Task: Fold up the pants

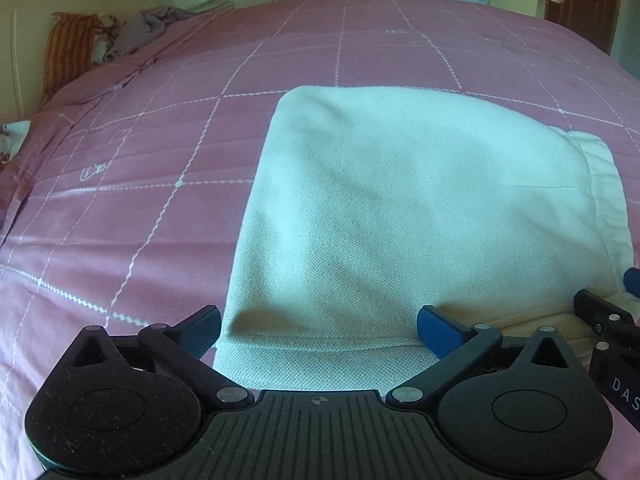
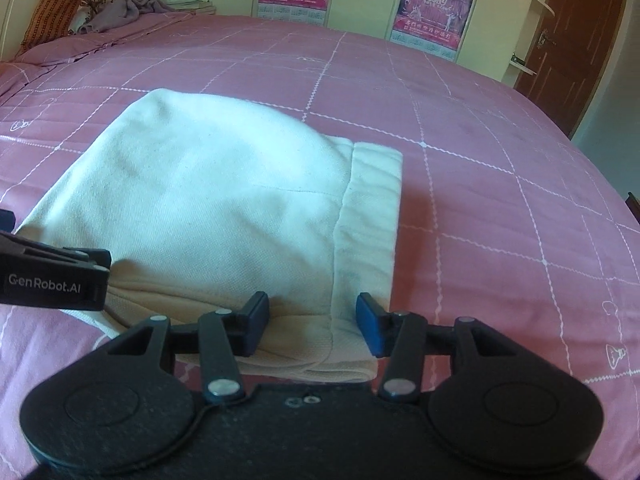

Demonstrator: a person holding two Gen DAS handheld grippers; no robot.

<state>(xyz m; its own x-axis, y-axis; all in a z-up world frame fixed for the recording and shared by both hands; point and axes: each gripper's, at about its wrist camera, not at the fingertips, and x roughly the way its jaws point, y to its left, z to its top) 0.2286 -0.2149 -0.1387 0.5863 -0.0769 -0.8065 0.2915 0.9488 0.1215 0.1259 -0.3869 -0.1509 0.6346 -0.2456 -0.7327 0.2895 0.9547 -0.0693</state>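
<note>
The cream-white pants (image 1: 400, 208) lie folded into a compact stack on the pink bed; they also show in the right wrist view (image 2: 224, 200). My left gripper (image 1: 318, 330) is open wide at the stack's near left edge, with the cloth between its fingers but not pinched. My right gripper (image 2: 312, 326) is open at the stack's near right corner, its fingers on either side of the folded edge without clamping it. The right gripper shows in the left wrist view (image 1: 608, 320), and the left gripper shows in the right wrist view (image 2: 56, 276).
The pink checked bedspread (image 1: 160, 160) covers the whole bed. An orange pillow (image 2: 52, 8) and a grey crumpled cloth (image 2: 128, 10) lie at the far left by the headboard. Wardrobes with posters (image 2: 432, 4) stand behind, with a brown door (image 2: 580, 40) to the right.
</note>
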